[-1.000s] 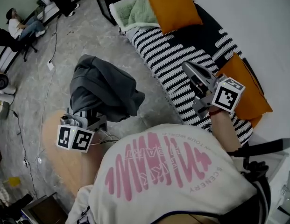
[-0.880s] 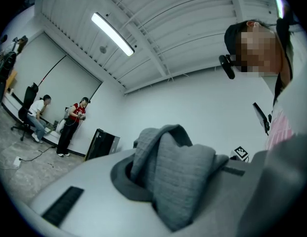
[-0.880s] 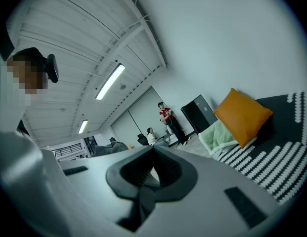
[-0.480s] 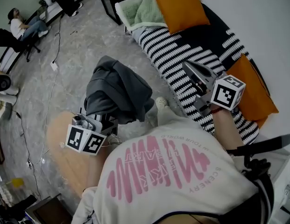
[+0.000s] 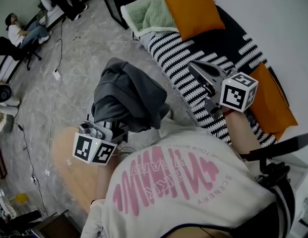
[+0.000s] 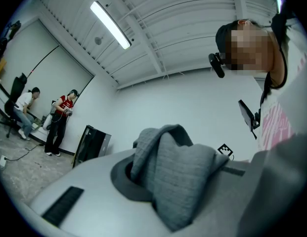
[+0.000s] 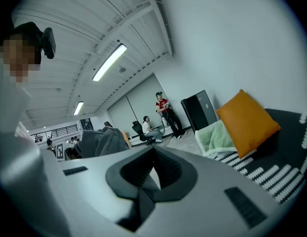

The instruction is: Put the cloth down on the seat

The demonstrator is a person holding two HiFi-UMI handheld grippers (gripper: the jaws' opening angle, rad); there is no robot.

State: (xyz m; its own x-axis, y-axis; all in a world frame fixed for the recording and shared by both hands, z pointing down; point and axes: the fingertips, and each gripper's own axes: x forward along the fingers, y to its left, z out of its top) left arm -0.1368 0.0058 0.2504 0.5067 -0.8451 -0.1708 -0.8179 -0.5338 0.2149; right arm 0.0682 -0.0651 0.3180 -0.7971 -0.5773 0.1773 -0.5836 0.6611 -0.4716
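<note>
At your left gripper (image 6: 143, 189): from the head view, the jaw tips are buried under the cloth (image 5: 126, 95). Only the gripper's back end shows below the folds.
Left grip: your left gripper view shows the jaws clamped almost together on a thick fold of the cloth, which bulges up and over them.
Cloth, hidden part: the lower hem drops behind the left gripper and your shirt (image 5: 178, 182), so you cannot see how far it hangs.
Seat (image 5: 193, 66): black-and-white stripes. Your right forearm and shoulder cover the near end, and a pale green blanket (image 5: 154, 14) lies over the far end.
Right gripper (image 7: 147, 186): its pads meet with nothing between them, and you hold it above the striped seat.
Cloth, place: it is up in the air over the grey floor (image 5: 69, 58), just beside the seat's front edge and not lying on the seat.
Cloth, look: dark grey and bunched into a heap with deep folds. Up close the weave is a ribbed knit, doubled over on itself.
Cushions: both are orange. One (image 5: 188, 6) is at the far end and cut off by the frame, and one (image 5: 268, 100) is partly hidden behind your right gripper.
</note>
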